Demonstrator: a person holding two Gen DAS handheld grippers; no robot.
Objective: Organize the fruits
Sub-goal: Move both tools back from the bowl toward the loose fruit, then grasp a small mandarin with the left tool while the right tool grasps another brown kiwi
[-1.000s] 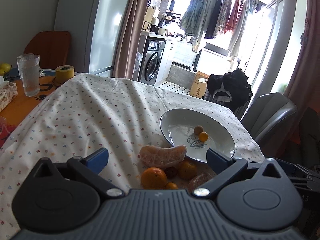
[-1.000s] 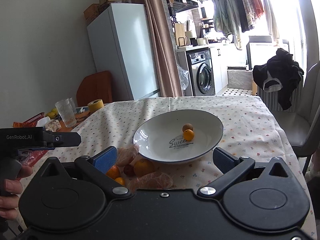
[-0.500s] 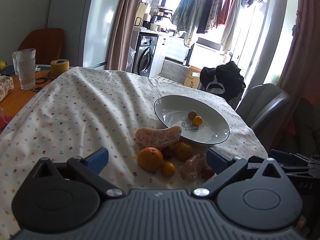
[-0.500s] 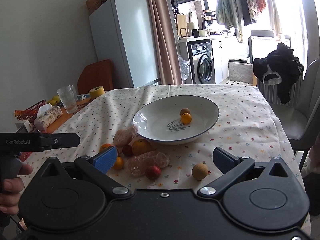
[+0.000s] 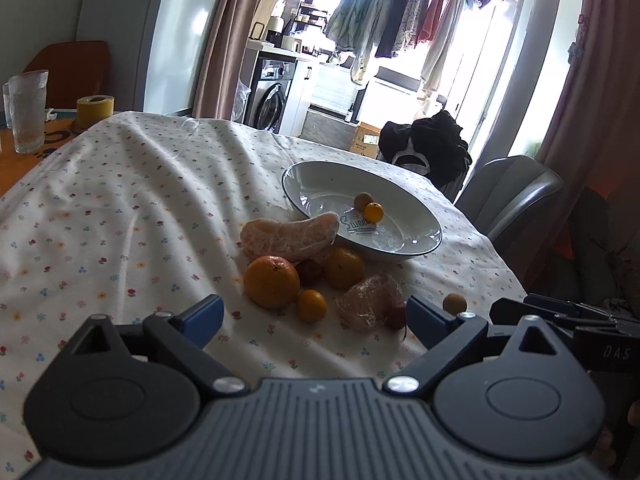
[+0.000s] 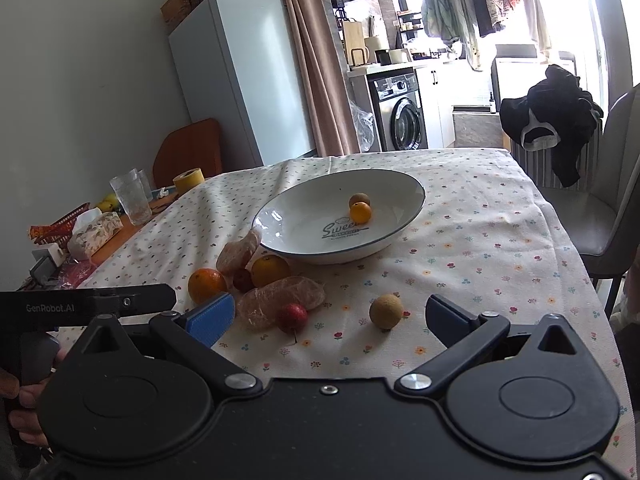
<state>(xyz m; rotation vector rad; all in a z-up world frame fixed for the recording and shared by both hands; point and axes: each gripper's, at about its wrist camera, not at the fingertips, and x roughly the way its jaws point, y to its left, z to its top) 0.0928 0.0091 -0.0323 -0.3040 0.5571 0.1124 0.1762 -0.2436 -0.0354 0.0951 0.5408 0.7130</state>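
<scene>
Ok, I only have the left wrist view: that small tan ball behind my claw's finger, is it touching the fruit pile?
Observer: No. The round tan fruit sits alone on the flowered tablecloth, apart from the small red fruit.
Operator: Is the right claw holding anything?
Observer: No, the right claw is open and empty, just short of that tan fruit.
Operator: Any fruit off the cloth?
Observer: Yes, a yellow fruit lies behind the clear drinking glass, beyond the floral tissue pack.

Two low, near wrist views, side by side, sharing the plate [image 5: 416, 254] [image 6: 400, 236].
</scene>
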